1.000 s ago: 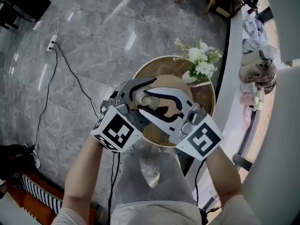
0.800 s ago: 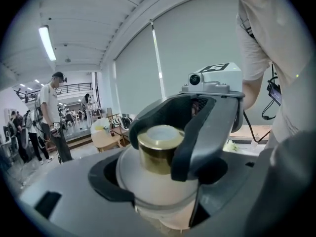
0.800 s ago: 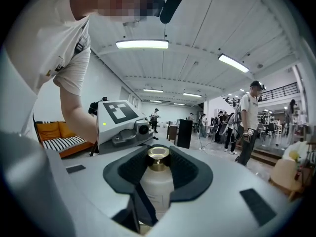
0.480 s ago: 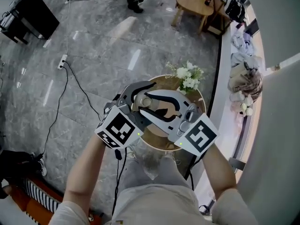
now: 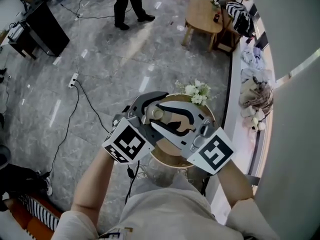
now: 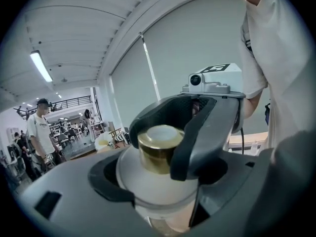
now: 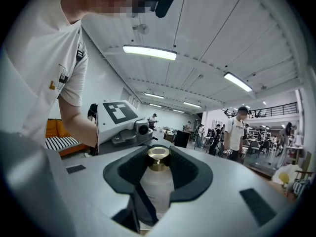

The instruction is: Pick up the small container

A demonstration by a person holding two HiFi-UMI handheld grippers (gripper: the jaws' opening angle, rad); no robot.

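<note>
While both grippers meet in the middle of the head view, the left gripper [image 5: 166, 115] and the right gripper [image 5: 159, 117] face each other with one small container [image 5: 156, 113] locked between them. It is a white bottle with a gold cap [image 7: 158, 154], held in the air, upright. The left gripper's fingers [image 6: 106, 179] are clenched on its white shoulder. The right gripper's fingers [image 7: 197, 174] grasp its body just below the cap, and one of their dark pads curves round the cap in the left gripper view. Two marker cubes, one on each gripper, sit nearest the person's hands.

Below the grippers stands one round table [image 5: 209, 115], much of its top hidden by them. One bunch of white flowers [image 5: 196, 91] rests at its far edge, near the container but not touching it.

On the grey stone floor lies one power strip [image 5: 74, 79], with a black cable [image 5: 64, 131] trailing from it toward the person's left side. One black cabinet [image 5: 40, 29] stands at the upper left. One person [image 5: 127, 1] stands at the top, well apart. One low wooden table [image 5: 202, 13] is beside that person, with a striped cloth [image 5: 240, 11] next to it. A curved ledge [image 5: 235, 109] runs down the right side, carrying a heap of cloth and soft things [image 5: 255, 99]. A striped cushion [image 5: 22, 211] shows at the lower left corner. Several people stand in the hall behind, in both gripper views.
</note>
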